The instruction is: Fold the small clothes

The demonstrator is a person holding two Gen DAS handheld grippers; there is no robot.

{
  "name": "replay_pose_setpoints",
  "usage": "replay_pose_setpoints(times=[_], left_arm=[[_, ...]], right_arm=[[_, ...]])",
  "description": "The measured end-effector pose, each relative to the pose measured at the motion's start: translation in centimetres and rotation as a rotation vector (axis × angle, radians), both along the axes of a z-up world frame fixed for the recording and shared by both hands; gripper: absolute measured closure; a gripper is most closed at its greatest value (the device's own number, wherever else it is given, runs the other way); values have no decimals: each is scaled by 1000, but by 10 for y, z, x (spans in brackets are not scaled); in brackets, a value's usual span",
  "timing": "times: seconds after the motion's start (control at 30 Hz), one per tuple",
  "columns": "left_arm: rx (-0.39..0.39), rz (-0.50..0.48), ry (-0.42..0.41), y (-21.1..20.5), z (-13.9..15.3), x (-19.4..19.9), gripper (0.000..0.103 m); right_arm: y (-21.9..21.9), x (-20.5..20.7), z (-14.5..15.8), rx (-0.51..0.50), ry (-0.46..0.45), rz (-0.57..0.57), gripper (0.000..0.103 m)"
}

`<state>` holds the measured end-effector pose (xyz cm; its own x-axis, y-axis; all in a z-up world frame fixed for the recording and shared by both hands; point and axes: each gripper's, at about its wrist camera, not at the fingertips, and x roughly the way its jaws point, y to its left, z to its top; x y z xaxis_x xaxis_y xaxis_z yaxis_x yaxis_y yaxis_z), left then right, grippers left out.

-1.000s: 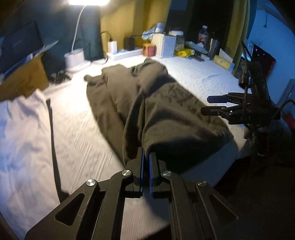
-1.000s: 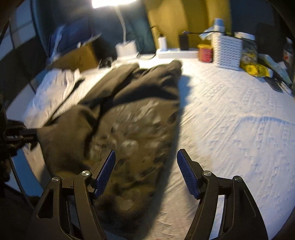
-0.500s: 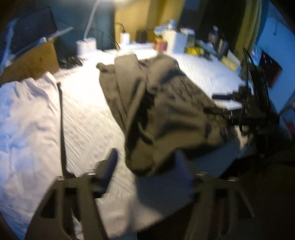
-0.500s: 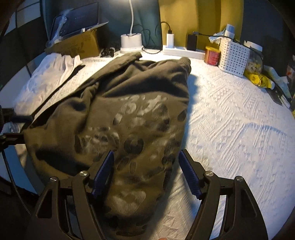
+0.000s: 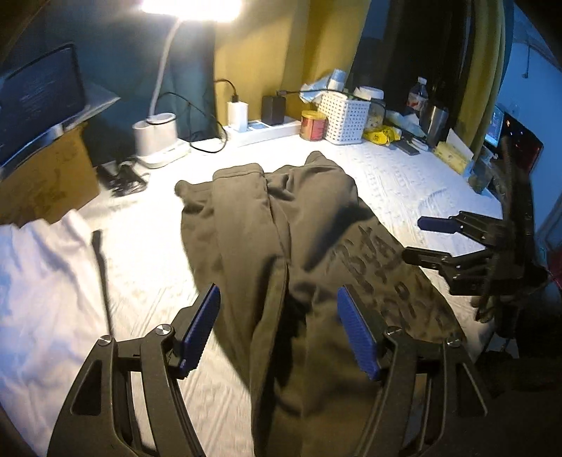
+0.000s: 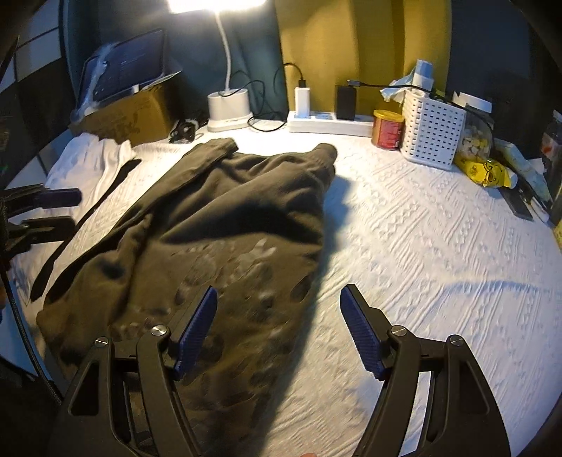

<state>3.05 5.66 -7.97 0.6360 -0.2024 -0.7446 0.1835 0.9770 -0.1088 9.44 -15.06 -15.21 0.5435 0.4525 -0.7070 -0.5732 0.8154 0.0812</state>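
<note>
We see the dark olive garment (image 5: 281,246) lying rumpled on the white bedspread (image 6: 421,228), in front of the white basket (image 6: 433,130). Both grippers — left gripper (image 5: 279,328) and right gripper (image 6: 277,330) — hover over it, jaws apart, 2 blue pads each, gripping nothing.

A glaring lamp (image 5: 191,7) lights the dim, fisheye-warped scene; foreground slightly blurred.

Olive-brown sweatshirt (image 6: 224,225), dark blotchy print; white embossed surface (image 6: 421,239); white perforated basket (image 6: 433,132); blue tool pads (image 6: 196,330)
</note>
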Motion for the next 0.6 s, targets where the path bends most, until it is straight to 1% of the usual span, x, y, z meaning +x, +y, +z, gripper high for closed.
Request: replay_pose_setpoints(times=[0.03, 0.13, 0.33, 0.4, 0.43, 0.47, 0.5, 0.53, 0.57, 0.6], left_arm=[[2, -22, 10, -2, -5, 8, 34], [50, -10, 61, -4, -22, 35, 34], [82, -15, 67, -3, -29, 66, 34], [79, -14, 66, -2, -31, 76, 34], [70, -28, 62, 0, -32, 80, 34], [73, -36, 60, 1, -33, 82, 39], [78, -39, 56, 2, -34, 84, 48], [82, -43, 61, 3, -35, 87, 66], [83, -43, 68, 5, -36, 90, 73], [84, -36, 64, 8, -36, 92, 77]], right_arm=[[-2, 3, -1, 1, 2, -4, 27], [-5, 17, -4, 0, 13, -20, 27], [-8, 39, -5, 0, 19, -36, 27], [-7, 48, -6, 0, 23, -40, 27], [-7, 51, -7, 0, 24, -41, 27], [-5, 55, -7, 1, 25, -39, 27], [-4, 57, -8, 0, 26, -38, 27], [-3, 59, -8, 0, 27, -35, 27], [0, 62, -9, 0, 28, -31, 27], [1, 64, -9, -1, 30, -28, 27]])
